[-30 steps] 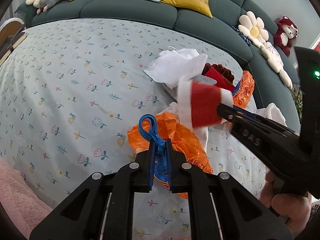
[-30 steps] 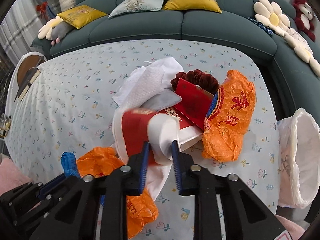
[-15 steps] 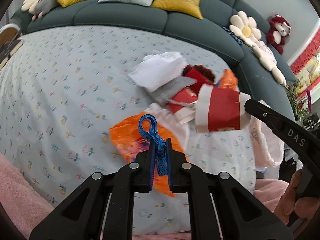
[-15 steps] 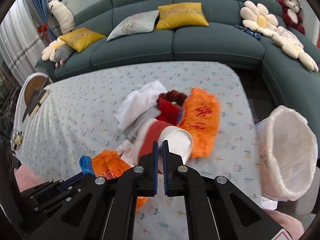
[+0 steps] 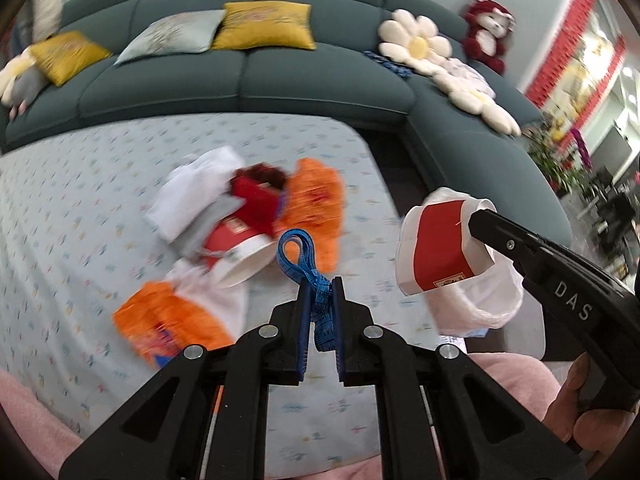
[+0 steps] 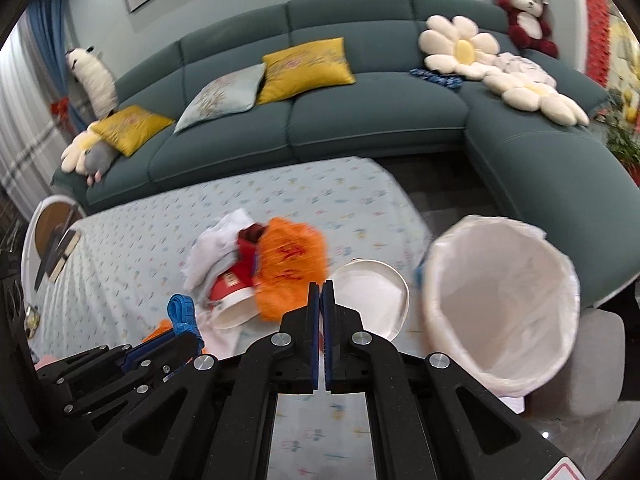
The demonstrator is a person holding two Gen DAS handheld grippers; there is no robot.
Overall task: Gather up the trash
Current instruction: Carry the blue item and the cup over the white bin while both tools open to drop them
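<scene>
My left gripper [image 5: 320,286] is shut on a blue measuring tape [image 5: 300,256], held above the table; the tape also shows in the right wrist view [image 6: 182,312]. My right gripper [image 6: 321,286] is shut on the rim of a red and white paper cup [image 5: 436,252], whose white opening [image 6: 370,294] faces me. The cup hangs just left of the white-lined trash bin [image 6: 500,304]. A trash pile lies on the table: a second red cup [image 5: 236,252], orange bags [image 5: 316,196] [image 5: 168,324], white paper [image 5: 192,188] and a red box [image 5: 256,196].
The flowered tablecloth [image 5: 80,200] covers the table. A dark green corner sofa [image 6: 360,120] with cushions and plush toys wraps round the back and right. The bin stands beyond the table's right edge. Pink cloth [image 5: 28,440] lies at the near edge.
Both grippers have risen and swung right. The right one carried the cup from over the pile to beside the bin. The left still holds the tape.
</scene>
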